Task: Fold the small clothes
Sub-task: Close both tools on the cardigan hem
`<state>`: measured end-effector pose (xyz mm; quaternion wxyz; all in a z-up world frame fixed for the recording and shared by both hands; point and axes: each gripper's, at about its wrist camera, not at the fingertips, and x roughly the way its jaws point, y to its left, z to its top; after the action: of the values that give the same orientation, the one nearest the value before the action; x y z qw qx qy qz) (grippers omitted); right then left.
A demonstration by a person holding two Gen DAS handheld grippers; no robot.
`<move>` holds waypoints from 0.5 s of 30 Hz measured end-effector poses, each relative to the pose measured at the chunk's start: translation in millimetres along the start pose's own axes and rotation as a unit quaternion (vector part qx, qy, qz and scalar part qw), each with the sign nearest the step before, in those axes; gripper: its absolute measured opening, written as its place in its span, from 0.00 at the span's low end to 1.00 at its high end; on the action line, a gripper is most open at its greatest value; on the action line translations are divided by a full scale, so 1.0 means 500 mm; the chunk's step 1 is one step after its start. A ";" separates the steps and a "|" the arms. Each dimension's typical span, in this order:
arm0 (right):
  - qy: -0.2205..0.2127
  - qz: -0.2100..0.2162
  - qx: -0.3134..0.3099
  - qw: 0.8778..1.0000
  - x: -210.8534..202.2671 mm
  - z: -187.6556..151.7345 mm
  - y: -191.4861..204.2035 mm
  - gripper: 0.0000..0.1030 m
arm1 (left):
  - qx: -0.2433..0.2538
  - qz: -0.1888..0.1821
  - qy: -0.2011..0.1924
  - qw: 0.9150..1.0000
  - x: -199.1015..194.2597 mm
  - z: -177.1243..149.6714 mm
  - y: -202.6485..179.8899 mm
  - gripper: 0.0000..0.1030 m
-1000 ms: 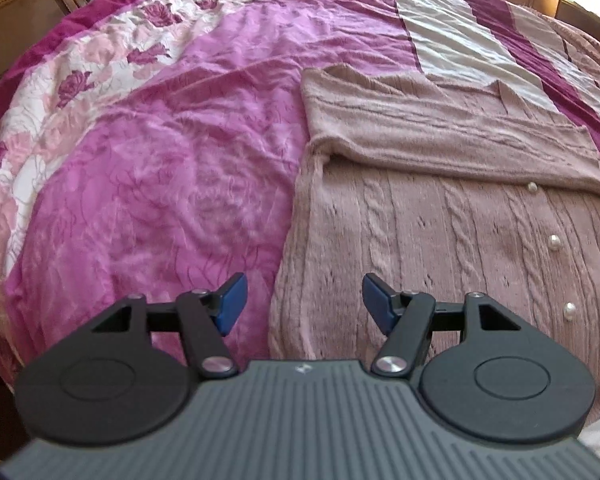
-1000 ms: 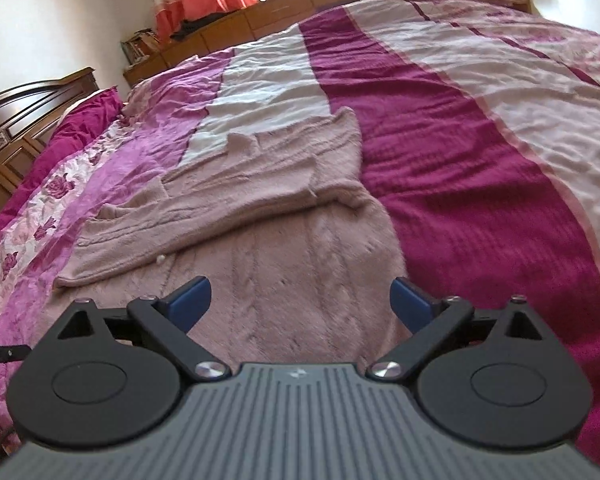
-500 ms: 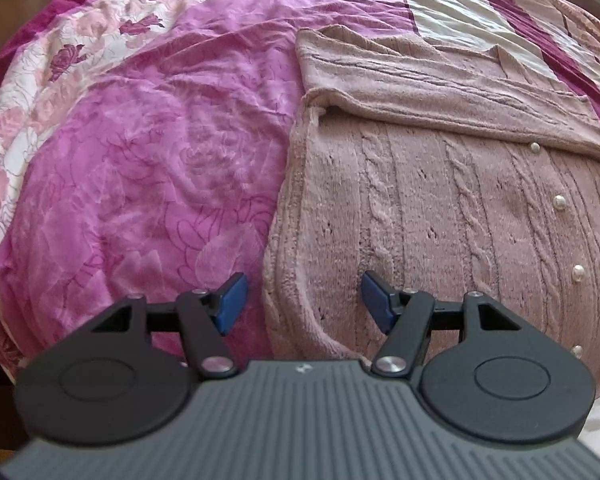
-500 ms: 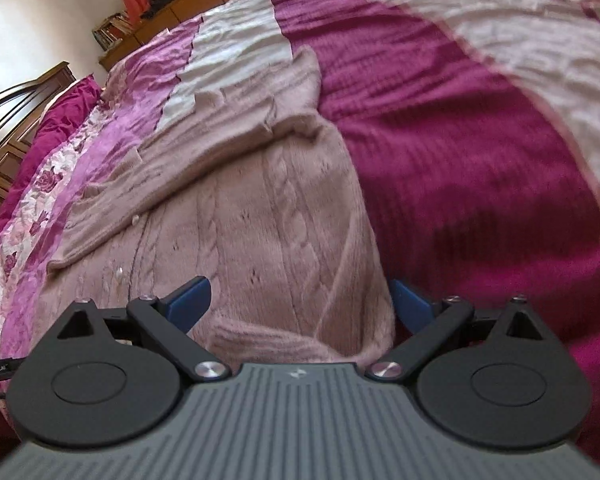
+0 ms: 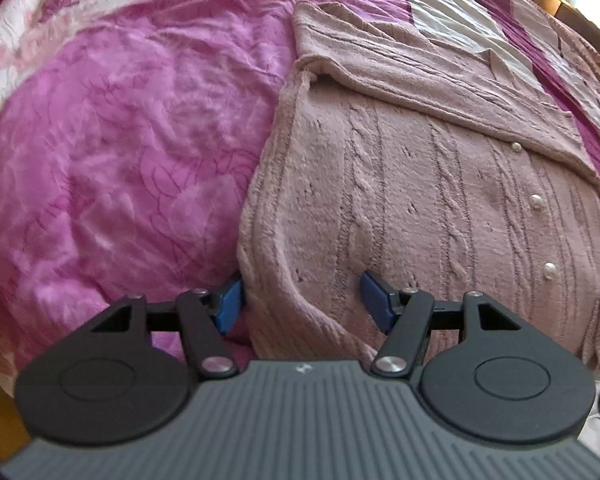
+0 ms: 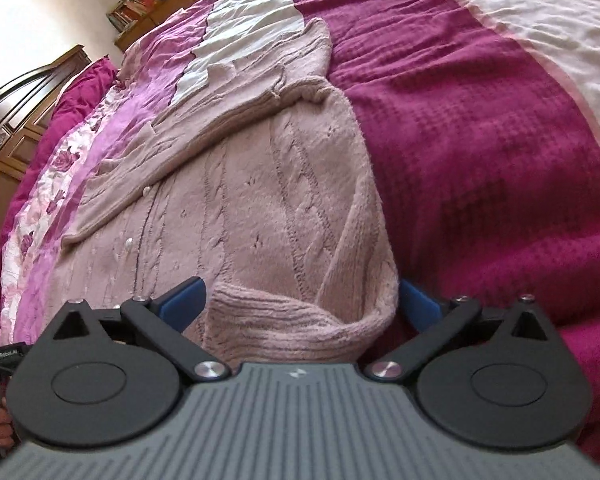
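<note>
Both hand-held grippers, left and right, wide open astride the cardigan's hem corners, unclamped.

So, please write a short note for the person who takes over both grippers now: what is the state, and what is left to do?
Left gripper: open, its fingers either side of the near-left hem corner of the pink cardigan; not closed yet.
Right gripper: open, astride the near-right hem corner, which is bunched between the fingers.
The cardigan lies flat, button side up, on the bed cover.
Done: the sleeves are already folded across the upper part.
Left: probably close both grippers on the hem corners and fold the bottom up towards the collar.
</note>
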<state>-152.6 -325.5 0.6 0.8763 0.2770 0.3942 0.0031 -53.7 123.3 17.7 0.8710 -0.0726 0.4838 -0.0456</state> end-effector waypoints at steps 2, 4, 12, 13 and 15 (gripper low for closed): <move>-0.003 0.001 0.000 1.000 0.000 -0.003 0.004 0.94 | 0.000 -0.005 0.002 1.000 0.001 -0.001 -0.001 0.61; -0.006 -0.005 0.000 1.000 0.000 -0.002 0.005 0.90 | 0.001 -0.008 0.002 1.000 0.003 -0.001 -0.001 0.61; -0.018 0.001 0.014 1.000 -0.012 0.003 -0.012 0.61 | -0.003 -0.023 0.007 1.000 0.005 0.004 -0.004 0.50; -0.017 0.006 0.013 1.000 -0.011 0.003 -0.013 0.59 | -0.006 -0.026 0.008 1.000 0.005 0.004 -0.003 0.49; -0.014 0.010 0.006 1.000 -0.009 0.005 -0.009 0.59 | -0.012 -0.029 0.009 0.999 0.006 0.006 0.000 0.45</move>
<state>-155.0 -331.4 3.0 0.8802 0.2858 0.3789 0.0053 -49.5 123.2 16.8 0.8642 -0.0968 0.4895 -0.0651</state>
